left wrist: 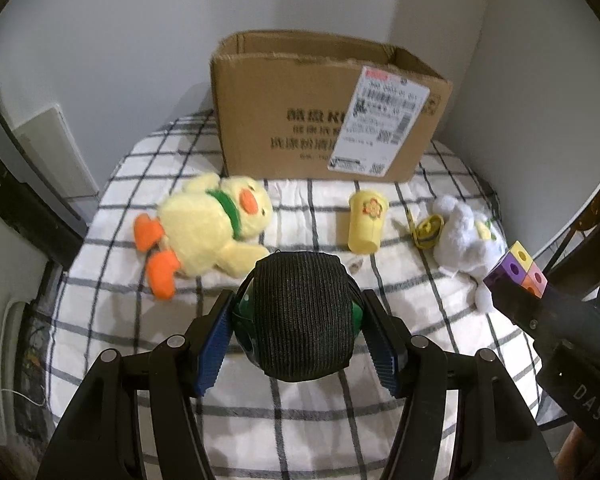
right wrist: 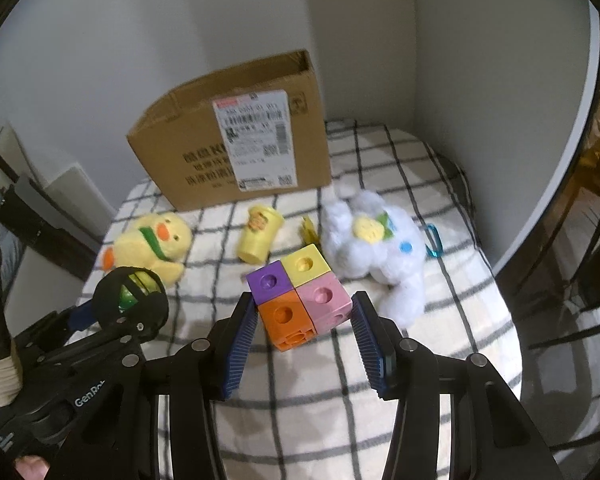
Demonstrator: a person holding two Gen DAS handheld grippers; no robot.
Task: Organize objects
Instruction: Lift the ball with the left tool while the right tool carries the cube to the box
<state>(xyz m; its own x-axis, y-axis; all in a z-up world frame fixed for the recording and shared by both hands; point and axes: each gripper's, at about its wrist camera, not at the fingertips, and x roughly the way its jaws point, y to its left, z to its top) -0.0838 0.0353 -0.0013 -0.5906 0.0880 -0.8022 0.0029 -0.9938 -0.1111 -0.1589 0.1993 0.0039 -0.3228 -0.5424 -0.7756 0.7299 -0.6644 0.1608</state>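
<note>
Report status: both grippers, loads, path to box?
Left gripper shut on black-mesh green ball. Right gripper shut on multicoloured block cube. Open cardboard box ahead, unobstructed.

The cloth was white with a dark grid. The box was brown. The duck was pale yellow with orange feet and a green scarf. The cup was yellow, the bunny white. The cube showed purple, yellow, orange and pink squares.

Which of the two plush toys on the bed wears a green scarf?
The yellow duck, left of the cup. The white plush on the right has none.
</note>
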